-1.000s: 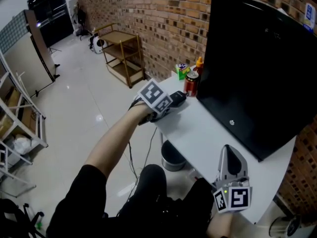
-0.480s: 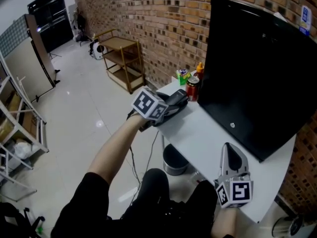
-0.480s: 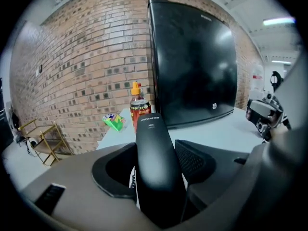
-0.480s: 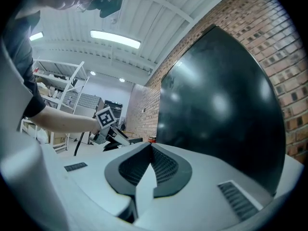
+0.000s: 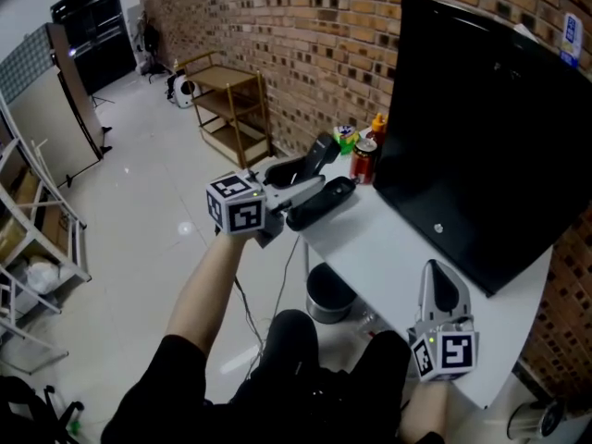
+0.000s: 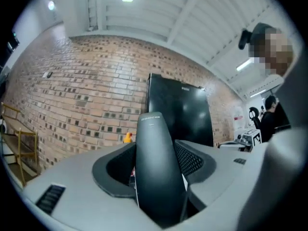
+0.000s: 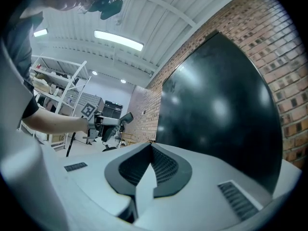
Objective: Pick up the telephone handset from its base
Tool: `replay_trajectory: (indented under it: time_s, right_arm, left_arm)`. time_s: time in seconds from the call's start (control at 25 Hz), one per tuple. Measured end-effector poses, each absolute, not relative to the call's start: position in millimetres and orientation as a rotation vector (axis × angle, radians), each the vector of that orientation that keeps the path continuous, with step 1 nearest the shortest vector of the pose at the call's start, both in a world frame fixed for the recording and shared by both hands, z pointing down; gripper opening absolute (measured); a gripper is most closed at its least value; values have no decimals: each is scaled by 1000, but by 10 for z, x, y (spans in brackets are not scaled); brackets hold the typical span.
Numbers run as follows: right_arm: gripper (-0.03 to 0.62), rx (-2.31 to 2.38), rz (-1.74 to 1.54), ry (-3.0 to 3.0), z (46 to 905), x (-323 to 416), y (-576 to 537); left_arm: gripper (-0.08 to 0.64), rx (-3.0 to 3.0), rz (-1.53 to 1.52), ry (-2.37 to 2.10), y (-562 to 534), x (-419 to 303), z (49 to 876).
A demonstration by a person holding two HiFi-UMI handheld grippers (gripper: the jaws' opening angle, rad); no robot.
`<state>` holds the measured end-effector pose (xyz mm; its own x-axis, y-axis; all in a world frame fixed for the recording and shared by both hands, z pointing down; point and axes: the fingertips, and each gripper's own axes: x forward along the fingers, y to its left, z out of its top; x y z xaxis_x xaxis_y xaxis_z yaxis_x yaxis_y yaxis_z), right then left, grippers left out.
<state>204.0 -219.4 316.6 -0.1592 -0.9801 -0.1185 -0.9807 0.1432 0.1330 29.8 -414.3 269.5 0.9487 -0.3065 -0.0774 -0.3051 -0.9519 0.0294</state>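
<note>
Pointing away from the person at the near right, the right gripper sits over the white table. Its jaws meet tip to tip, with nothing between them.

Left arm reaches out over the floor to the table's left side. The left gripper is clamped on the telephone handset — a dark, smooth bar standing upright between the jaws, with a line of small print near its top end, too small to read.

In the head view the handset's free end angles up and to the far right, above the black base. The base lies on the table's left edge, just beside the jaws; handset and base appear apart, though whether they touch cannot be told for certain.

Farther along the table: a red can, an orange-topped bottle and a small green box, clustered close together at the far left corner. A large black screen stands along the right side.

Far background — a brick wall with a wooden shelf cart against it.
</note>
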Motion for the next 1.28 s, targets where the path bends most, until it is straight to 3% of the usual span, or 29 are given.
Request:
replay_trajectory:
  time_s: [0.68,1.28]
  right_arm:
    - [9,-2057,281,2310,3166,2164,-2087]
    - [9,-2003,216,2300,3134,2204,-2105]
  left_arm:
    - [256,2781,-1039,-230,-3909,-710,2314]
    - [256,2691,-1120,-205,-3896,-920,2459]
